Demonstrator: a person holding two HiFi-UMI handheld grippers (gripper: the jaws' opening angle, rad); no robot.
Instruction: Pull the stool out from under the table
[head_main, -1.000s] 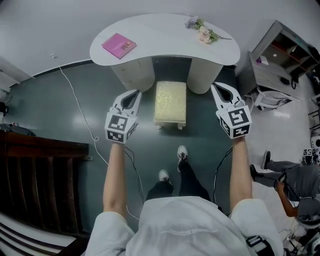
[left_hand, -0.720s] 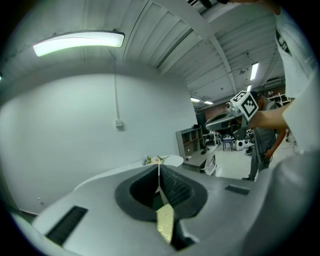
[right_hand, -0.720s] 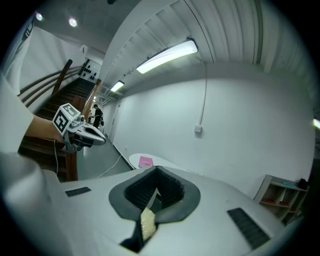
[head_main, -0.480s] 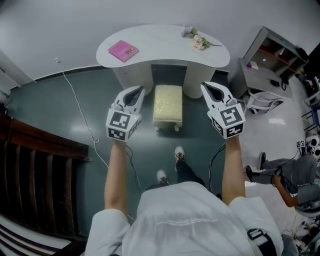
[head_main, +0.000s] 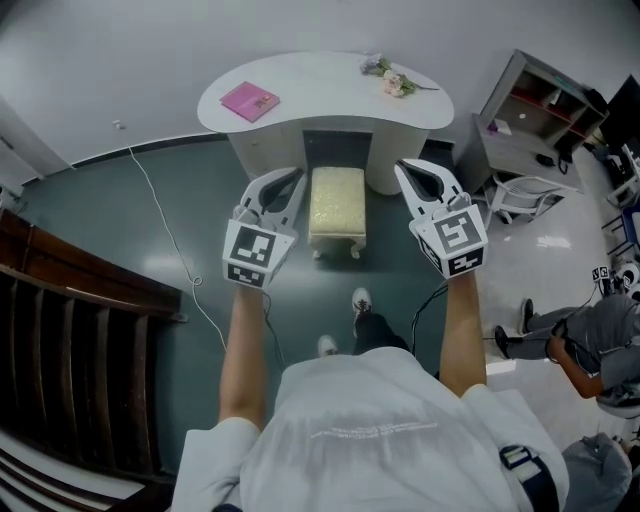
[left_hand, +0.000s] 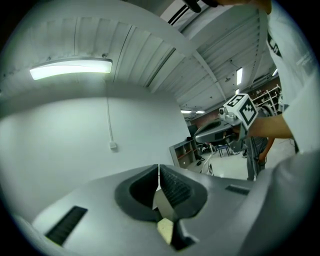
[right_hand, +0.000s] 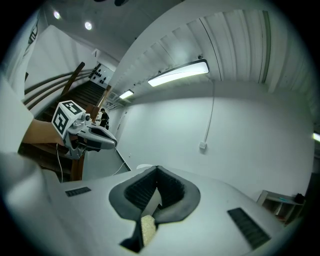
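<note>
The cream-cushioned stool (head_main: 337, 203) stands on the dark floor, its far end tucked between the legs of the white curved table (head_main: 320, 105). My left gripper (head_main: 291, 176) hangs in the air just left of the stool, jaws shut and empty. My right gripper (head_main: 405, 168) hangs to the stool's right, also shut with nothing in it. Neither touches the stool. The left gripper view looks up at wall and ceiling over its shut gripper (left_hand: 159, 171), and the right gripper (left_hand: 226, 131) shows beyond. The right gripper view shows its shut gripper (right_hand: 156, 171) and the left gripper (right_hand: 90, 137).
A pink book (head_main: 250, 101) and a bunch of flowers (head_main: 393, 80) lie on the table. A white cable (head_main: 170, 225) trails over the floor at left, beside dark wooden stairs (head_main: 70, 330). A grey shelf unit (head_main: 535, 110) and a seated person (head_main: 585, 345) are at right.
Both grippers have moved inward, closer to the stool's sides, and a little toward the table. The head view has shifted forward. The jaws stayed shut.
</note>
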